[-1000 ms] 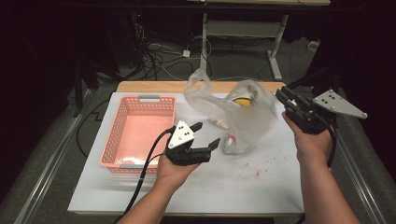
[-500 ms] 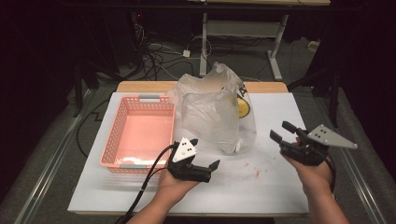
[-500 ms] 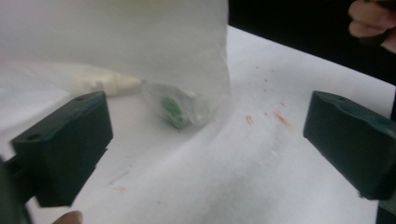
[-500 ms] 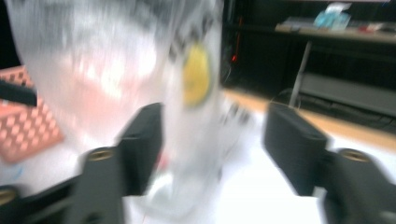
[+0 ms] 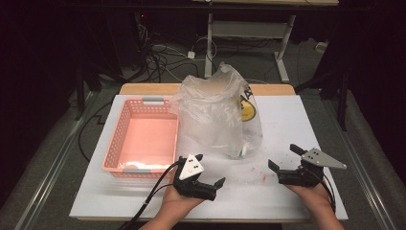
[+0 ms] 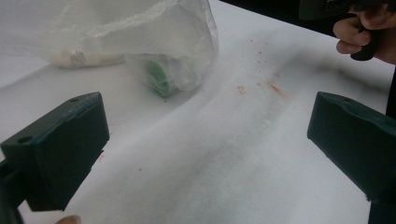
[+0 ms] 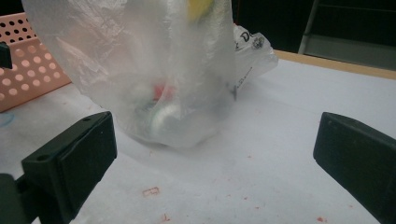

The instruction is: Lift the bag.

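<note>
A clear plastic bag stands upright on the white table top, with a yellow item, a green round item and a white tube dimly seen inside. My left gripper rests low near the front edge, open, its jaws just opened wide, with nothing between them. My right gripper sits at the front right, also open and empty, its jaws just having been opening. The left gripper faces the bag's lower corner. Ahead of the right gripper is the bag, apart from the pads.
A pink perforated basket lies left of the bag, touching it, with nothing seen inside. Small red marks dot the table between the grippers. The hand holding the right gripper shows in the left gripper view. Cables and table legs lie on the floor beyond.
The bag, earlier lifted and tilted at the right gripper, now stands free on the table. Both hands have sunk toward the front edge and both grippers' jaws have spread.
</note>
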`<state>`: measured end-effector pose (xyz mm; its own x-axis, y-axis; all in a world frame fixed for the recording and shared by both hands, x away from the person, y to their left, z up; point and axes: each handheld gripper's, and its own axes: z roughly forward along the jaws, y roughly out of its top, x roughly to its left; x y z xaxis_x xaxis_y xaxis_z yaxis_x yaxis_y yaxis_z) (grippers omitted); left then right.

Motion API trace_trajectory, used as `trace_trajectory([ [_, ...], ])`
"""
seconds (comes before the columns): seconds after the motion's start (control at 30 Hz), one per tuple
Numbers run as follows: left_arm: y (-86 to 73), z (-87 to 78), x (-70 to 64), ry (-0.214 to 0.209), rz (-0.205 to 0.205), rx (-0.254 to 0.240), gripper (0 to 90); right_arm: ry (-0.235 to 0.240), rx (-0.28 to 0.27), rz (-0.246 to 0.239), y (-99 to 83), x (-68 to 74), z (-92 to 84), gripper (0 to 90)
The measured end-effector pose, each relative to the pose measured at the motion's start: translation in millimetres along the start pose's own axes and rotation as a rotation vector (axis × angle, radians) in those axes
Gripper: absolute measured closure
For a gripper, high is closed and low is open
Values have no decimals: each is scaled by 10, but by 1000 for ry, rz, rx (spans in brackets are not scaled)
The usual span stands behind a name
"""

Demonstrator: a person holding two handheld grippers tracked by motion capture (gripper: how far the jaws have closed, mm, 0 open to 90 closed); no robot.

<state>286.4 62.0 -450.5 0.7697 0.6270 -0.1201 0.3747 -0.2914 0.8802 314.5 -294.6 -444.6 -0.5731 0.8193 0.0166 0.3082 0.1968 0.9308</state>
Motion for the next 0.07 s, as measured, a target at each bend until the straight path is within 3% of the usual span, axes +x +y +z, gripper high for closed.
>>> trace_trajectory([
  [0.07, -17, 9, 0, 4, 0, 4, 0, -3, -3, -7, -8, 2, -3, 0],
])
